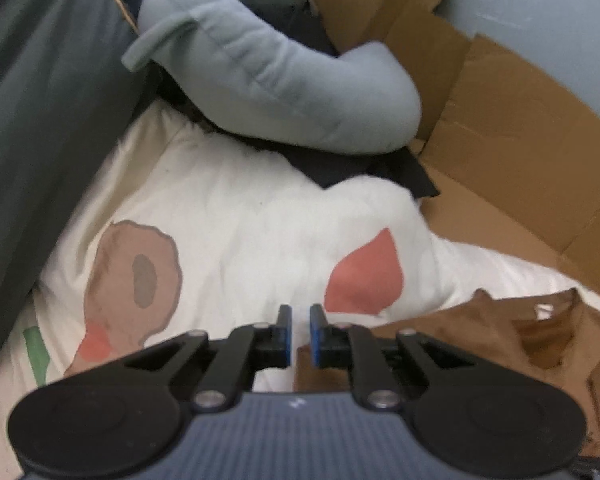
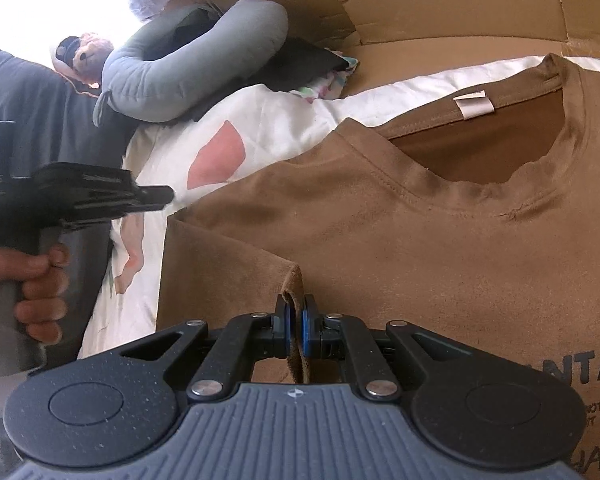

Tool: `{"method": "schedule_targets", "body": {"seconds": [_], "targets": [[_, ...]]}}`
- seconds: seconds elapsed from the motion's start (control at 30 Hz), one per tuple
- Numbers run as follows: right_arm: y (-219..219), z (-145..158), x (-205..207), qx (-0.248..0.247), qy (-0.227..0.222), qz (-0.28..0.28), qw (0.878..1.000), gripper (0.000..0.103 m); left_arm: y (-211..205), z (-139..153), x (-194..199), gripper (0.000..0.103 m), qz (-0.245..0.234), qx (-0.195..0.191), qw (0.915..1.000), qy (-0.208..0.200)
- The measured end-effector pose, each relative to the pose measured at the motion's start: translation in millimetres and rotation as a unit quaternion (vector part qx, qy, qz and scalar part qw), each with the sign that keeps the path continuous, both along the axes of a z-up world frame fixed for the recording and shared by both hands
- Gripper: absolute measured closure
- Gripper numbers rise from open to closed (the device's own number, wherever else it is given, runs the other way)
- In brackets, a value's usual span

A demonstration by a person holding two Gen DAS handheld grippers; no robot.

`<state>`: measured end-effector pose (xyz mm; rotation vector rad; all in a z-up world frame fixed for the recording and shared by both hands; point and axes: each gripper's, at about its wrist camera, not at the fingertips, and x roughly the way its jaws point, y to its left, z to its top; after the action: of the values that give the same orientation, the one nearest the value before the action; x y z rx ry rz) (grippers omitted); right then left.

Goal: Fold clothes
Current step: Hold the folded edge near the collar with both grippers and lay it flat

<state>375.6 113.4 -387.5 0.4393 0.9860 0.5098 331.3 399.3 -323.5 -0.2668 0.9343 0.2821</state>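
Right gripper: your right gripper (image 2: 295,322) is clamped on a folded edge of the brown T-shirt (image 2: 420,232); the cloth stands upright between the blue pads (image 2: 287,320) and runs down past them toward the camera.
Left gripper: your left gripper (image 1: 301,330) has its jaws nearly together, with only a narrow slit between the blue pads (image 1: 318,334), and nothing is caught in that slit. It hangs over the white sheet just beside the shirt's edge. In the right wrist view it enters from the left (image 2: 156,196), with your hand (image 2: 40,284) wrapped around its handle.
Brown T-shirt: it lies spread on the bed, chest side up, neckline (image 2: 480,184) toward the cardboard, with a white label (image 2: 474,106) inside the collar and dark lettering (image 2: 592,368) at the lower right. One side is folded over so a straight edge runs along the sheet.
Bed sheet: white sheet (image 1: 240,220) printed with a pink shape (image 1: 364,276) and a tan shape (image 1: 136,280).
Beyond the shirt: a grey-blue curved pillow (image 1: 268,76) rests on dark cloth (image 1: 360,172), and flattened cardboard (image 1: 520,140) stands along the far side of the bed.
Left edge: a dark grey-green cushion (image 1: 40,120) lies against the sheet, and a small plush toy (image 2: 88,56) sits behind it.
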Motion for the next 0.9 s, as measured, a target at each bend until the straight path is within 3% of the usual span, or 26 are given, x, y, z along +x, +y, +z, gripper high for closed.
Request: {"method": "schedule_targets", "body": {"seconds": [0.33,0.6,0.9], "targets": [[-1,4,-3,-0.019,-0.007,-0.011,1.000,0.099,-22,-10,-15,0.097,-0.055,-0.023,0.9981,0.014],[-1,-3,-3,-0.010,0.005,-0.016,1.000,0.099,-19,-38,-1,0.102,-0.036,-0.009,0.9986,0.038],[-13,-10,-2,0.009,0.026,-0.033,0.999,0.100,-18,-40,2,0.100,-0.030,-0.009,0.9989,0.036]]}}
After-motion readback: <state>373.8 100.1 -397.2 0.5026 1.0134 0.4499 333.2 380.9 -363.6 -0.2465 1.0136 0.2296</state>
